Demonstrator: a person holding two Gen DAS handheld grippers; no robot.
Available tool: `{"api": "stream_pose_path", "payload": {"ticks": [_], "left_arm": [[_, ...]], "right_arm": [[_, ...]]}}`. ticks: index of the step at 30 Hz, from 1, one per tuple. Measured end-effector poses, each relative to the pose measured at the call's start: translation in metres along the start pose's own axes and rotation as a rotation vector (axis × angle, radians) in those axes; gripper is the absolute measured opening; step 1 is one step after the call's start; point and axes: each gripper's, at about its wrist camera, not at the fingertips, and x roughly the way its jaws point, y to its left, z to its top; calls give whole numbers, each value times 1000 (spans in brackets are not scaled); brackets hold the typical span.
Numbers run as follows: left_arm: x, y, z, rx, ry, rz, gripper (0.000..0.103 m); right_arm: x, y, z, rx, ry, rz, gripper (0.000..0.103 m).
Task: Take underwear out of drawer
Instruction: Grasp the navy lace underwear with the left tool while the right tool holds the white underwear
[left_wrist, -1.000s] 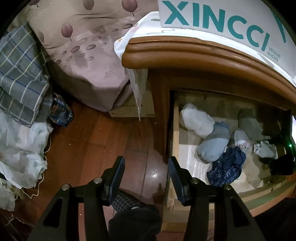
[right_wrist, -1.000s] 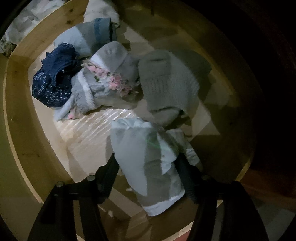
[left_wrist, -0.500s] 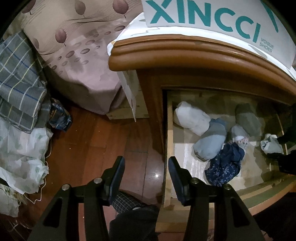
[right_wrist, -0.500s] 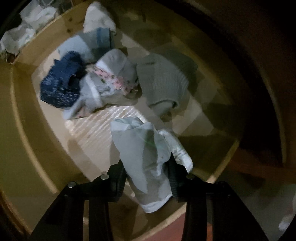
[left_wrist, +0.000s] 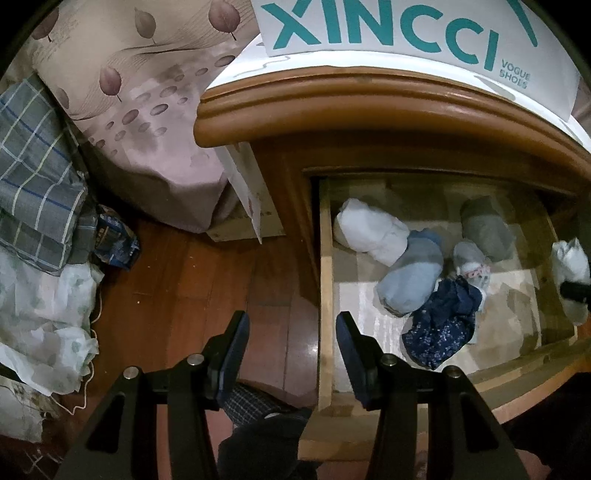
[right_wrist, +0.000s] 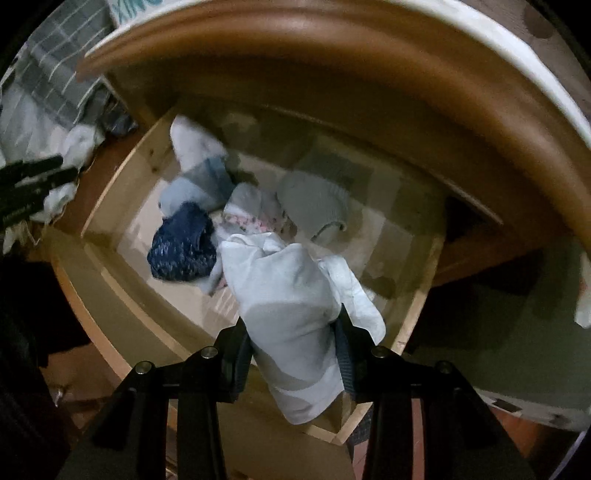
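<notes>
My right gripper (right_wrist: 291, 328) is shut on a pale blue-white folded underwear (right_wrist: 288, 295) and holds it up above the open wooden drawer (right_wrist: 110, 206). The same piece shows at the right edge of the left wrist view (left_wrist: 570, 266). Inside the drawer lie several rolled pieces: a white one (left_wrist: 369, 230), a light blue one (left_wrist: 412, 277), a dark blue patterned one (left_wrist: 439, 328), a grey one (left_wrist: 487, 229) and a small floral one (left_wrist: 471, 262). My left gripper (left_wrist: 291, 332) is open and empty, over the floor beside the drawer's left wall (left_wrist: 325, 295).
The drawer belongs to a wooden nightstand (left_wrist: 369, 118) with a white XINCCI shoe box (left_wrist: 406, 33) on top. A bed with a leaf-print sheet (left_wrist: 147, 92) stands to the left. Plaid cloth (left_wrist: 33, 166) and white bags (left_wrist: 44, 314) lie on the wooden floor (left_wrist: 203, 288).
My right gripper closed on the pale underwear and lifted it up out of the drawer. My left gripper stayed open and drifted a little.
</notes>
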Motion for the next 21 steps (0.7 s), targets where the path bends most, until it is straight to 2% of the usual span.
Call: {"api": "stream_pose_path", "payload": {"ticks": [3, 6, 7, 10, 14, 21], "left_arm": [[-2, -3, 0, 9, -9, -7, 50], [-1, -10, -1, 37, 9, -66, 50], [-1, -12, -1, 46, 15, -81, 50], [3, -25, -3, 94, 55, -147, 50], [8, -50, -6, 173, 90, -163, 50], [25, -82, 0, 193, 178, -249, 50]], "right_arm": [[5, -12, 1, 101, -41, 53, 37], [-2, -13, -2, 155, -87, 20, 37], [-5, -15, -4, 191, -100, 32, 37], [-4, -20, -10, 267, -99, 50, 37], [-2, -26, -19, 352, -106, 40, 37], [-16, -34, -29, 415, -185, 32, 37]]}}
